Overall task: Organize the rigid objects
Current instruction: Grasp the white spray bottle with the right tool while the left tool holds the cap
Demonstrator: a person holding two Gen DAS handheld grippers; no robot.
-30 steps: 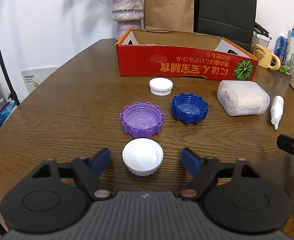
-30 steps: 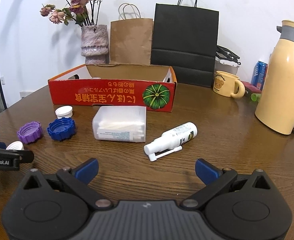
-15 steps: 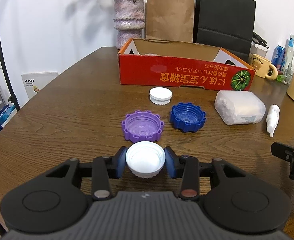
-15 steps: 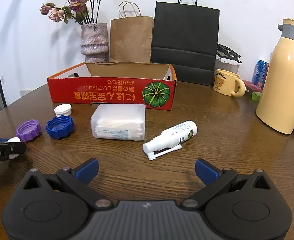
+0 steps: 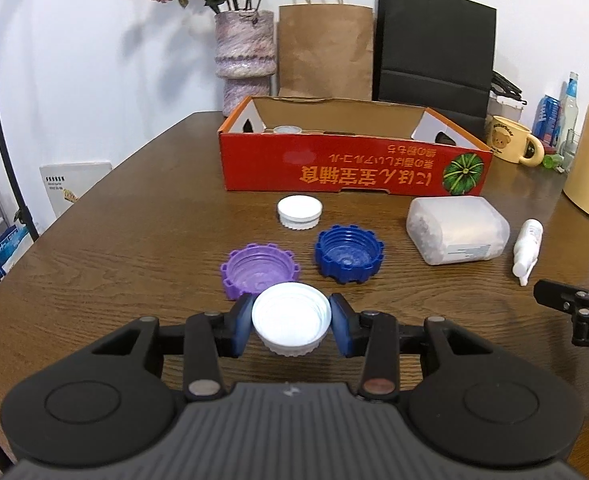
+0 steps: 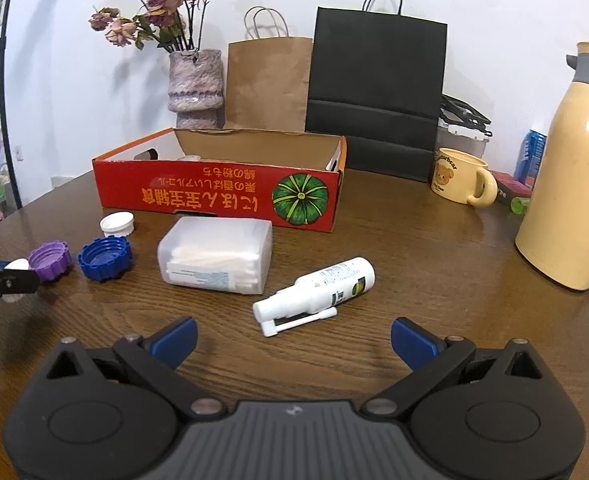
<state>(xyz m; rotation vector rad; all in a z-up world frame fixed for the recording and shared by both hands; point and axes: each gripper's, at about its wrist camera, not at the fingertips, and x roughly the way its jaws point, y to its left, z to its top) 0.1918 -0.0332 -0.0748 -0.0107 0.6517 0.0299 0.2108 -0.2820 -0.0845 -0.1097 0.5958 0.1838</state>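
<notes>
Left claw (image 5: 291,325) clamped on an open-side-up white cap (image 5: 291,322) just before the purple cap (image 5: 259,271), right claw (image 6: 293,338) spread wide over bare counter (image 6: 414,264), red cardboard box (image 5: 352,170) holding a small pale cap (image 5: 287,129)

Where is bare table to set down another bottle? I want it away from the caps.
Bare wood lies between the spray bottle, the yellow mug and the thermos. Left of the purple cap is bare too. It is crowded between the red box and the left gripper.
</notes>
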